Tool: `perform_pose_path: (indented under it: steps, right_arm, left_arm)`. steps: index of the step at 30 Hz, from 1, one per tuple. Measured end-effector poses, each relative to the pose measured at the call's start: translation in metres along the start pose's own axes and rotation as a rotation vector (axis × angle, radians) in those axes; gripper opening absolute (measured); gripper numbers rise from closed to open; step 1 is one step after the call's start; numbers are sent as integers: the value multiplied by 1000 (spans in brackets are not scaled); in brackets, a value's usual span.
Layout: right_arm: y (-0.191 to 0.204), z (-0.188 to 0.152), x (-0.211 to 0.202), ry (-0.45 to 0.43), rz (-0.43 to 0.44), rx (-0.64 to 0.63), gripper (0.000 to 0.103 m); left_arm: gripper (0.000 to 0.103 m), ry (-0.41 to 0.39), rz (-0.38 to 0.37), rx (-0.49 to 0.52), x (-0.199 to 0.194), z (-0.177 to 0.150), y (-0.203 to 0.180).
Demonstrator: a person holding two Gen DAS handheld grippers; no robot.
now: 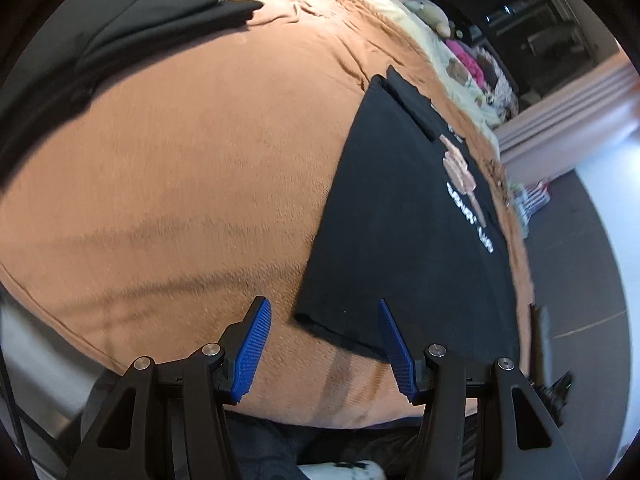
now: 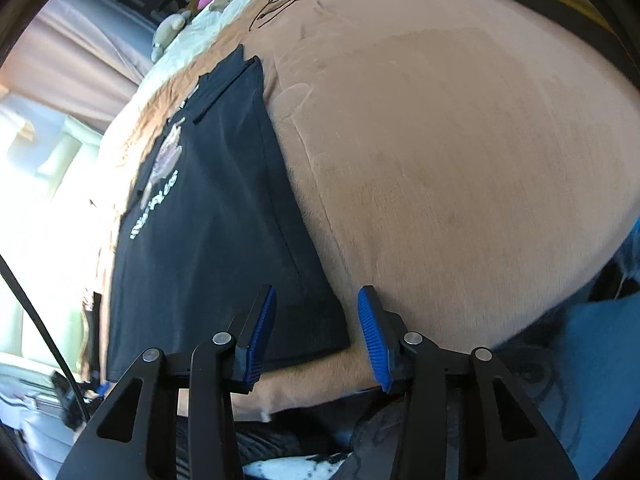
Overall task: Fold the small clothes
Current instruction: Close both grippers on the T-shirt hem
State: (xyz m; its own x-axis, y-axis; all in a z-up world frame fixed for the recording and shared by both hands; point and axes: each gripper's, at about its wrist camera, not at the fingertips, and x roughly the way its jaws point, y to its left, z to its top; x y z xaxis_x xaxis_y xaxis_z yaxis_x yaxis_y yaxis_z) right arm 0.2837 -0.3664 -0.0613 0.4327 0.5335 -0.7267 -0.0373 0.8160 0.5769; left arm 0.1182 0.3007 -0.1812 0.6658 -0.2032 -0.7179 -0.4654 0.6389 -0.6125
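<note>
Your left claw (image 1: 322, 312) stands part-open, its ribbed blue pads (image 1: 252, 354) either side of the near corner of the black T-shirt (image 1: 400, 248) without pressing it. Your right claw (image 2: 316, 300) is narrower, open over the shirt's other near corner (image 2: 320, 332). The shirt, smooth knit with a printed chest motif (image 1: 460, 172), lies flat, folded to a tapering panel, on the bed's plush tan blanket (image 1: 180, 184).
</note>
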Motion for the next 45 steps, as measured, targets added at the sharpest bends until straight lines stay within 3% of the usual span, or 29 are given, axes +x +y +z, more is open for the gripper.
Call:
perform_pose_path:
  steps: [8,16,25,29,33,38,45]
  right_arm:
    - [-32,-8,3,13,196,92,40]
    - [-64,-25,11,-53,351,201,40]
    - [-42,-33,34,-131,290,207,40]
    - [-21,-32,40,-139,211,184,26]
    - [-3,-33,38,-140,167,172,1]
    - [6,-35,15,-200,182,165,0]
    - [-3,-41,19,-191,199,175,0]
  left_arm:
    - [57,-7,-110,-90,15,-2,2]
    - [58,-8,-211,-149,21,-2,-3]
    - [58,-71,-181,-168,26,2,-11]
    - [57,-81,-146,-185,32,3,-17]
    - [57,-96,-115,-196,35,3,-22]
    - [57,-99,-121,-207,34,3,-21]
    - [51,-103,-150,-230,33,-4,-17]
